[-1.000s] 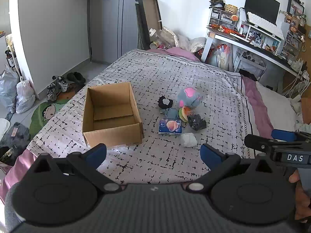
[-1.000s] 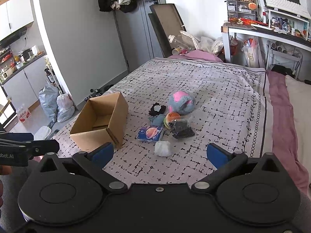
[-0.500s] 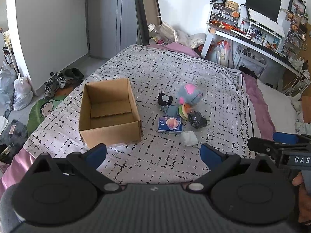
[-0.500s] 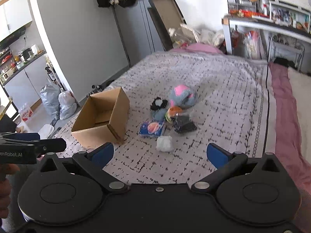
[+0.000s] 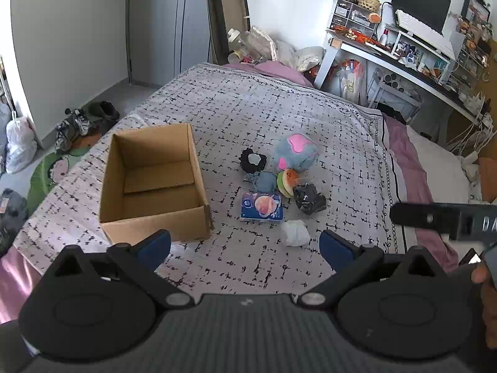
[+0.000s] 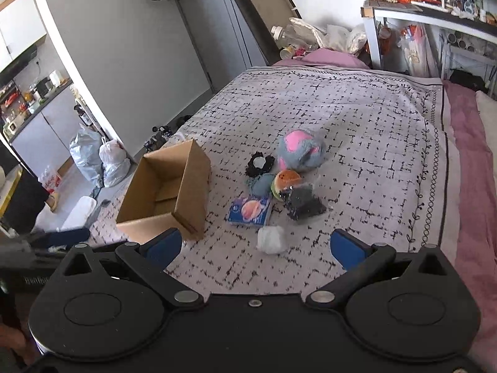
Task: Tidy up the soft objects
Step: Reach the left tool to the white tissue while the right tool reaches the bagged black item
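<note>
An open cardboard box [image 5: 152,183] [image 6: 167,195] stands empty on the patterned bedspread [image 5: 248,108]. To its right lies a cluster of soft things: a blue and pink plush ball [image 5: 296,152] [image 6: 299,152], a black and white piece [image 5: 253,160], a grey-blue lump [image 5: 265,181], an orange and green toy [image 5: 287,181], a black bagged item [image 5: 307,199], a blue tissue pack [image 5: 262,206] [image 6: 250,211] and a white wad [image 5: 295,232] [image 6: 271,239]. My left gripper [image 5: 245,245] is open, short of the box and wad. My right gripper [image 6: 256,245] is open just before the wad.
A desk [image 5: 403,59] with a monitor and clutter stands at the far right. Bags and bottles crowd the bed's far end [image 5: 264,49]. Shoes [image 5: 84,121] and plastic bags [image 6: 99,158] lie on the floor to the left. A pink sheet [image 6: 469,155] borders the bedspread on the right.
Both grippers have moved forward and lower toward the bed; the box and soft items look larger and nearer. Both stay open. No object has moved.
</note>
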